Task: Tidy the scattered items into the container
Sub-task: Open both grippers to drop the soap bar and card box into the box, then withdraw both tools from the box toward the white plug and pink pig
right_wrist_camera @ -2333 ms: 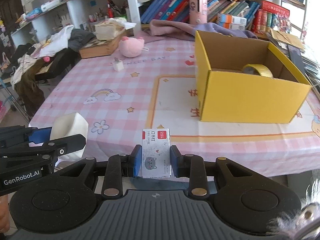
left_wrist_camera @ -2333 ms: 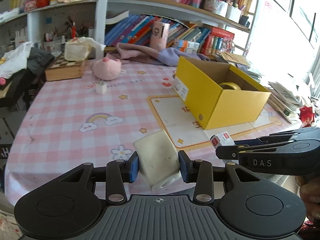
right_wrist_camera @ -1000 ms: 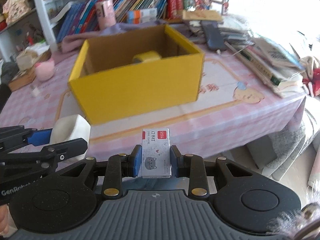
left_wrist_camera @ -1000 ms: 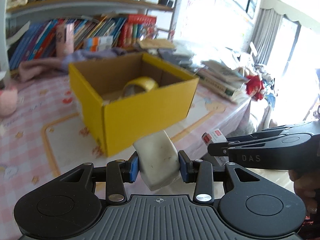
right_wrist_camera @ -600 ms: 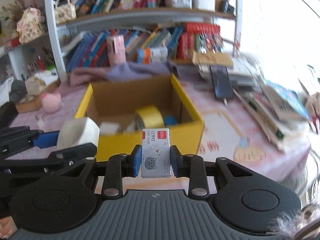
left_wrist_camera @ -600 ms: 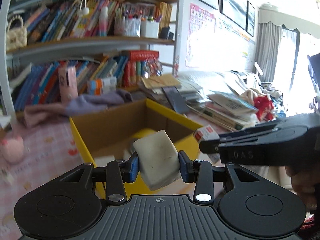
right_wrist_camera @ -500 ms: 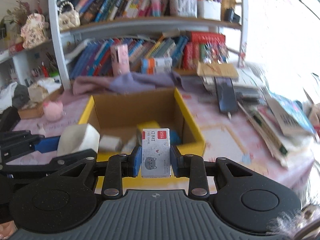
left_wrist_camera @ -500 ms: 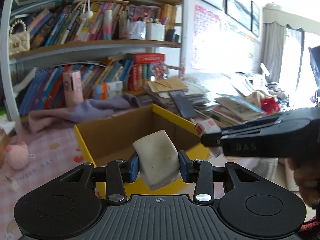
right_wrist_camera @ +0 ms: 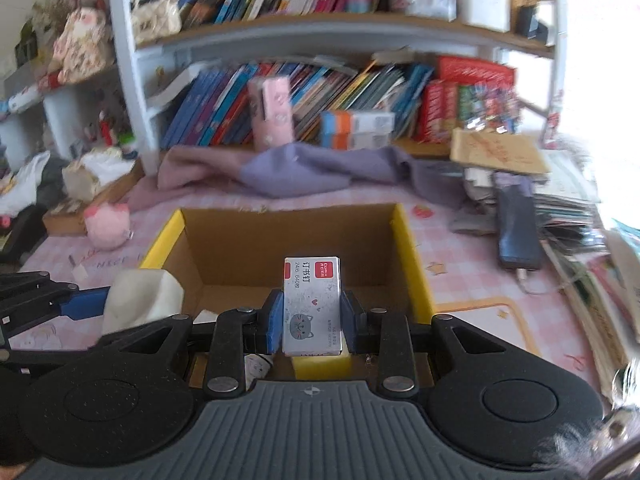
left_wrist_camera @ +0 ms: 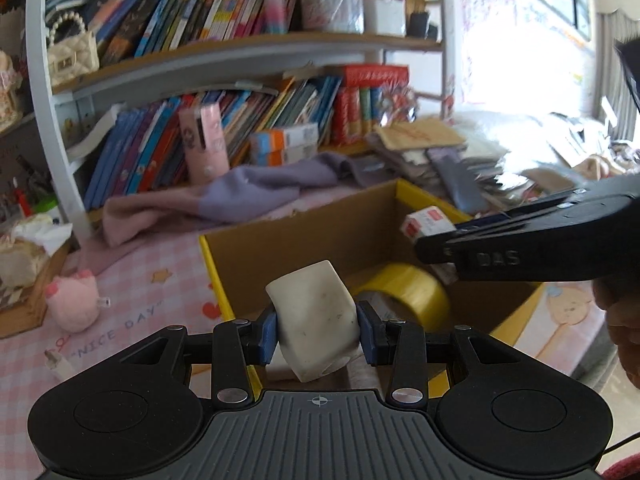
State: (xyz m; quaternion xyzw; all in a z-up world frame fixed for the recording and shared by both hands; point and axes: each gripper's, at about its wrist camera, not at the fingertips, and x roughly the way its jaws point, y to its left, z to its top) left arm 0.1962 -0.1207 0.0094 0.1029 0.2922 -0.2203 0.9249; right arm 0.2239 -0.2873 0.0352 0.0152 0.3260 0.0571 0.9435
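My left gripper [left_wrist_camera: 318, 334] is shut on a white rounded eraser-like block [left_wrist_camera: 314, 316], held above the near left part of the open yellow cardboard box [left_wrist_camera: 304, 236]. My right gripper [right_wrist_camera: 312, 326] is shut on a small staples box with a cat drawing [right_wrist_camera: 312, 304], held over the same yellow box [right_wrist_camera: 412, 256]. A yellow tape roll [left_wrist_camera: 404, 292] lies inside the box. The right gripper with its staples box [left_wrist_camera: 426, 226] shows at the right of the left wrist view, and the left gripper with the white block [right_wrist_camera: 140, 296] shows at the left of the right wrist view.
A pink plush toy [left_wrist_camera: 74, 300] and a small white item [left_wrist_camera: 58, 364] sit on the pink checked tablecloth [left_wrist_camera: 152, 300] left of the box. A purple cloth [right_wrist_camera: 320, 168] lies behind it, below bookshelves [left_wrist_camera: 240, 120]. Stacked books and papers [right_wrist_camera: 560, 208] crowd the right.
Both grippers have risen and moved forward from the table's front edge to over the open box, still holding their items. The view now looks down into the box.
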